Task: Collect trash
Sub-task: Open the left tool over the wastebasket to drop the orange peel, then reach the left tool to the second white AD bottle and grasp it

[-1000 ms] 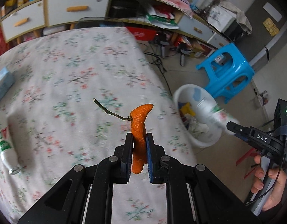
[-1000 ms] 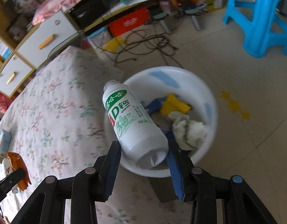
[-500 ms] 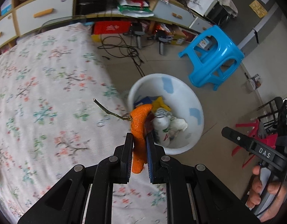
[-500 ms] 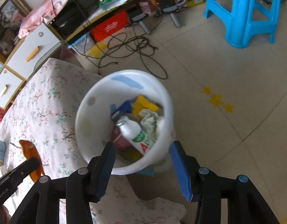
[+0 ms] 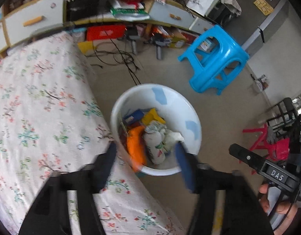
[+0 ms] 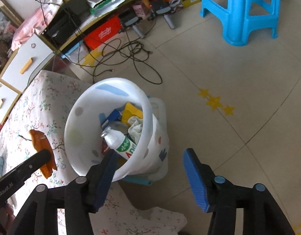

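Both tongs, left [image 5: 148, 162] and right [image 6: 150, 174], have just spread above the bin [image 5: 191, 115] beside the bed's edge, dropping the orange peel [image 5: 135, 145] and bottle [image 6: 122, 144] inside.

Both hand-held grippers open, pointing steeply down

The left hand-held gripper [image 5: 145, 162] has just been spreading its jaws, nothing pressed between them; the right hand-held gripper [image 6: 150, 176] has been widening too, empty, a hand [image 5: 275, 205] on its grip.

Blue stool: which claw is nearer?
Right. The right claw is over the floor beside the white bin, toward the blue stool; the left claw is over the bin's rim by the table, farther off.
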Motion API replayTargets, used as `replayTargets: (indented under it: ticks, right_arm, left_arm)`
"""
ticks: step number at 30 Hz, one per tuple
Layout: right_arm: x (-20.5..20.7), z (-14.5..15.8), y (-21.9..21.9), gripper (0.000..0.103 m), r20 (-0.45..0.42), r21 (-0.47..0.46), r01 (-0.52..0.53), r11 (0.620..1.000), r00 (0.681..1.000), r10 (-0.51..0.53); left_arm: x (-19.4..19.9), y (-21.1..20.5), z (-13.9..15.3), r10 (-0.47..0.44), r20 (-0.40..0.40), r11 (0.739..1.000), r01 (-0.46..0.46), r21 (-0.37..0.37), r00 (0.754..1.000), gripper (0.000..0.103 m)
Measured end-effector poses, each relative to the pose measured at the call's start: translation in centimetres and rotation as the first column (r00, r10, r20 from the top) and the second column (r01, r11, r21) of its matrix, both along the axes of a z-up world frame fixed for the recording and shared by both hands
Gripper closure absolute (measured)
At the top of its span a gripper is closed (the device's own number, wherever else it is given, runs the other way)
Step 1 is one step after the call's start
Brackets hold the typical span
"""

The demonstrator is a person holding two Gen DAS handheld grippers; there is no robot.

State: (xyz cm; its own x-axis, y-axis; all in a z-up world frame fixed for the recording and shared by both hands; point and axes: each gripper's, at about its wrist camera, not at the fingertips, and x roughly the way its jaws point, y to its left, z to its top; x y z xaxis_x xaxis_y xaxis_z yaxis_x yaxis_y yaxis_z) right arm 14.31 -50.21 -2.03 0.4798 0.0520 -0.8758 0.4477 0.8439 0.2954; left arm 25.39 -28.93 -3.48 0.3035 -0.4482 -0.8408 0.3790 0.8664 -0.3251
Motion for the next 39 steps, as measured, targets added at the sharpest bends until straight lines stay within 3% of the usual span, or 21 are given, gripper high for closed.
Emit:
replayTargets:
  ticks: [16, 24, 33, 39]
  right_arm:
    - [0.3, 1.4, 2.7, 0.027, 0.029, -0.001, -0.023, 1.0, 0.999, 0.023]
    - [0.6, 1.9, 6.0, 0.02, 0.034, -0.008, -0.062, 0.998, 0.997, 0.062]
    - [1.5, 2.0, 11.0, 0.016, 0.027, -0.026, -0.144, 0.989, 0.989, 0.145]
    - [2.3, 1.8, 14.0, 0.016, 0.02, -0.031, -0.183, 0.983, 0.983, 0.183]
  left_arm:
    - [-2.6, 7.6, 2.9, 0.06, 0.081, 0.992, -0.069, 0.109, 0.995, 0.015]
    - [-4.3, 14.8, 4.0, 0.129, 0.124, 0.98, -0.146, 0.137, 0.984, 0.004]
    - [-6.0, 24.2, 4.5, 0.228, 0.153, 0.948, -0.256, 0.191, 0.961, 0.001]
    - [-5.8, 30.4, 3.1, 0.319, 0.078, 0.932, -0.328, 0.152, 0.944, 0.001]
